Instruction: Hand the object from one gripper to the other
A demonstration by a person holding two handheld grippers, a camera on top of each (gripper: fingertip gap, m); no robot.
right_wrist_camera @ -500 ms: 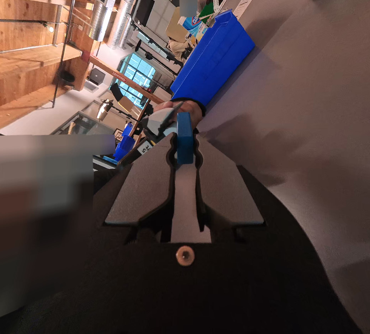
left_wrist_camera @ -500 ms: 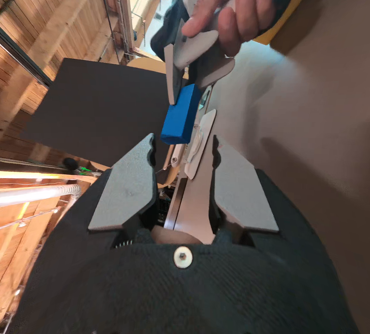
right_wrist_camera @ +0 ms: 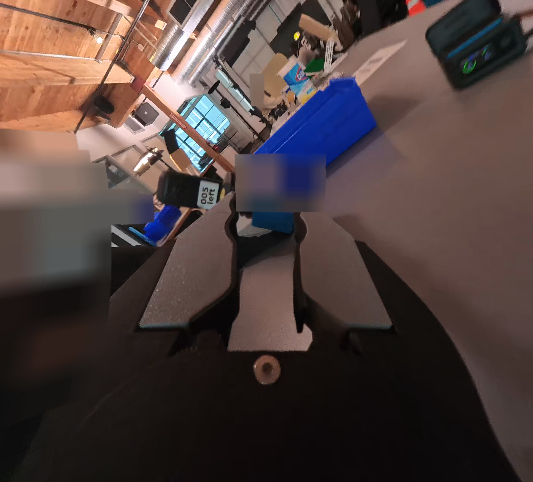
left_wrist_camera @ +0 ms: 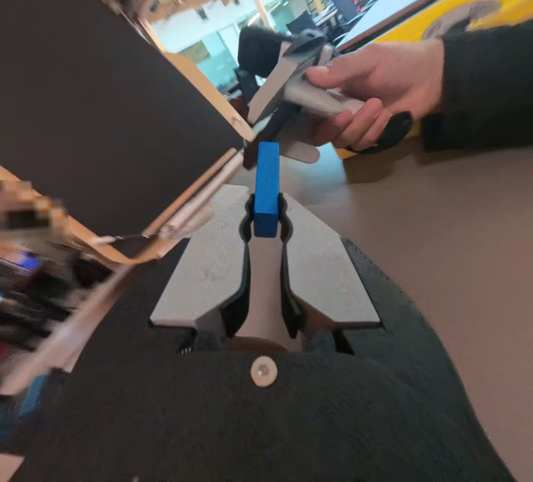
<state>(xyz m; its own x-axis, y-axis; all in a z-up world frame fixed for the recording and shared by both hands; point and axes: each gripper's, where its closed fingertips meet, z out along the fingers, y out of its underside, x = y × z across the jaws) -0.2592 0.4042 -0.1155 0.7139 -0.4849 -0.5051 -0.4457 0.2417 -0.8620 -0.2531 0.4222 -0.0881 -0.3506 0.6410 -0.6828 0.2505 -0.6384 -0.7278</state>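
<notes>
A blue rectangular block (left_wrist_camera: pixel 266 179) sticks out forward from between my left gripper's fingertips. My left gripper (left_wrist_camera: pixel 266 209) is shut on the block's near end, above the table. My right gripper (left_wrist_camera: pixel 278 136), held by a hand (left_wrist_camera: pixel 375 87), shows farther off in the left wrist view, right by the block's far end, jaws apart. In the right wrist view my right gripper (right_wrist_camera: pixel 265 218) is open with a wide gap. A blue piece (right_wrist_camera: pixel 272 224) shows between its tips, partly under a blur patch. The left gripper's black body (right_wrist_camera: pixel 184 189) is just beyond it.
A brown-grey table (left_wrist_camera: pixel 432 251) lies below. A black board (left_wrist_camera: pixel 101 107) stands at the left and a yellow box (left_wrist_camera: pixel 432 23) at the back right. A blue bin (right_wrist_camera: pixel 317 127) and a black device with a lit screen (right_wrist_camera: pixel 476 46) sit on the table.
The block has passed from my right gripper to my left. My left gripper has shut on it. My right gripper has opened and let go.
</notes>
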